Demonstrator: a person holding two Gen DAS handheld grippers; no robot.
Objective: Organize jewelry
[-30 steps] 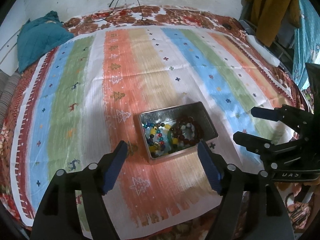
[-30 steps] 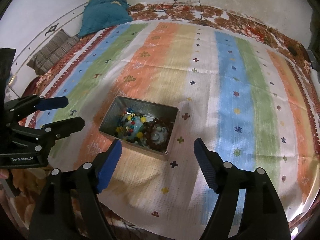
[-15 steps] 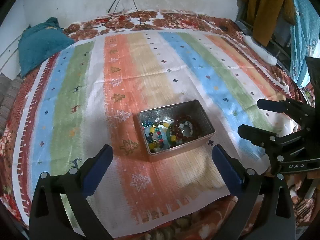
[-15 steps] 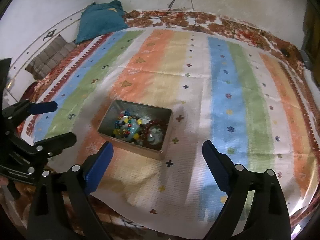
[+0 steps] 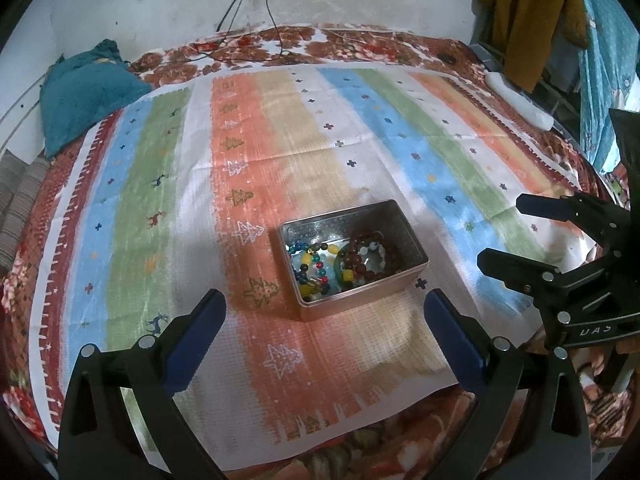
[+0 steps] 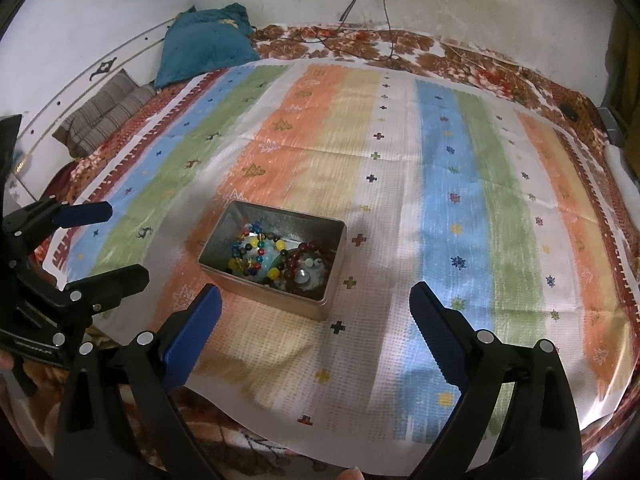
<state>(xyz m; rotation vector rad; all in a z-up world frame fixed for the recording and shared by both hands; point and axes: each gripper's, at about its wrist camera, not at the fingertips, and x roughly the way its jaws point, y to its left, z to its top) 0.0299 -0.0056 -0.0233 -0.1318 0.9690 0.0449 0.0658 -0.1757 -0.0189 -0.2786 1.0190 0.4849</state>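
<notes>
Metal tin [image 5: 354, 258] is noted on the striped cloth [image 5: 280, 152] spread over the bed, with no lid seen on it. Bead bracelets [image 5: 340, 262] are heaped inside: dark red beads toward one end, mixed yellow, blue and green beads toward the other. Nothing of the jewelry is seen outside the tin.

Left tool [image 5: 322, 320] is held above the near edge of the cloth, released and spread wide, nothing between its blue pads. Tin lies just ahead of it, almost centred in its gap, long axis running roughly crosswise and a little skewed.

Right tool [image 6: 314, 314] is likewise empty; its jaws are opening. From it the tin lies ahead and somewhat to the left.

Left tool is judged the better lined up, though both stand well short of the beads.
</notes>
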